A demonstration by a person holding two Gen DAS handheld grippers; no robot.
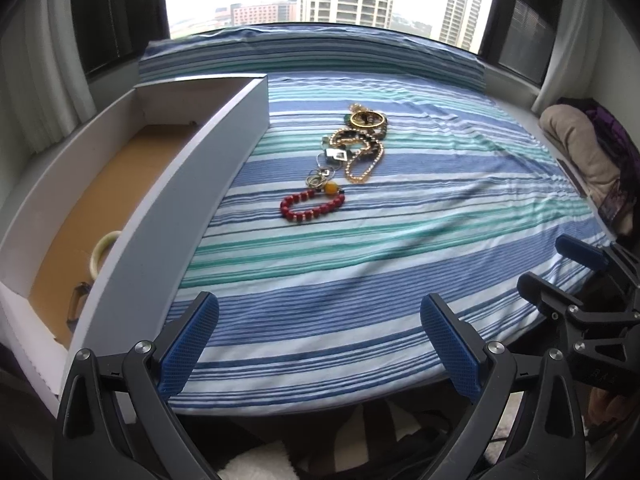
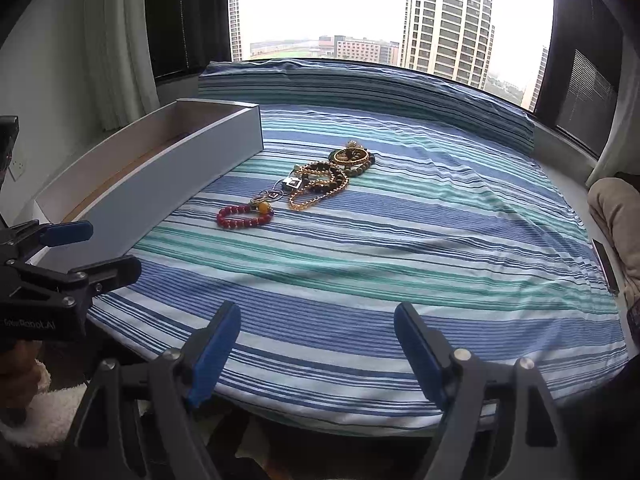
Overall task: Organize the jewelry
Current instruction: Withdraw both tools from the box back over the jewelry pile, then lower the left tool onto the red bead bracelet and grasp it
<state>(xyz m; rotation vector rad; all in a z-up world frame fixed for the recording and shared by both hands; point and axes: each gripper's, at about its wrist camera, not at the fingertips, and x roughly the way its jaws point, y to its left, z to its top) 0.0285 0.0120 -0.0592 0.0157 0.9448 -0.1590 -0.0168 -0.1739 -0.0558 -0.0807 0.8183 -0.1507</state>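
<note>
A red bead bracelet [image 1: 312, 207] [image 2: 245, 216] lies on the striped cloth [image 1: 360, 264], nearest of a pile of jewelry. Behind it lie a gold chain [image 1: 362, 162] [image 2: 316, 192], small pendants [image 1: 326, 168] and a gold bangle [image 1: 367, 119] [image 2: 352, 156]. A long white box [image 1: 168, 208] [image 2: 160, 184] stands at the left; a pale bangle [image 1: 102, 252] and a small dark piece [image 1: 78, 304] lie in it. My left gripper [image 1: 320, 344] is open and empty at the near edge. My right gripper [image 2: 318, 344] is open and empty, also at the near edge, to the right of the left one.
The right gripper shows at the right edge of the left wrist view [image 1: 576, 280]; the left gripper shows at the left of the right wrist view [image 2: 60, 264]. Folded beige fabric [image 1: 580, 148] lies at the right. A striped bolster [image 1: 312, 52] lines the window at the back.
</note>
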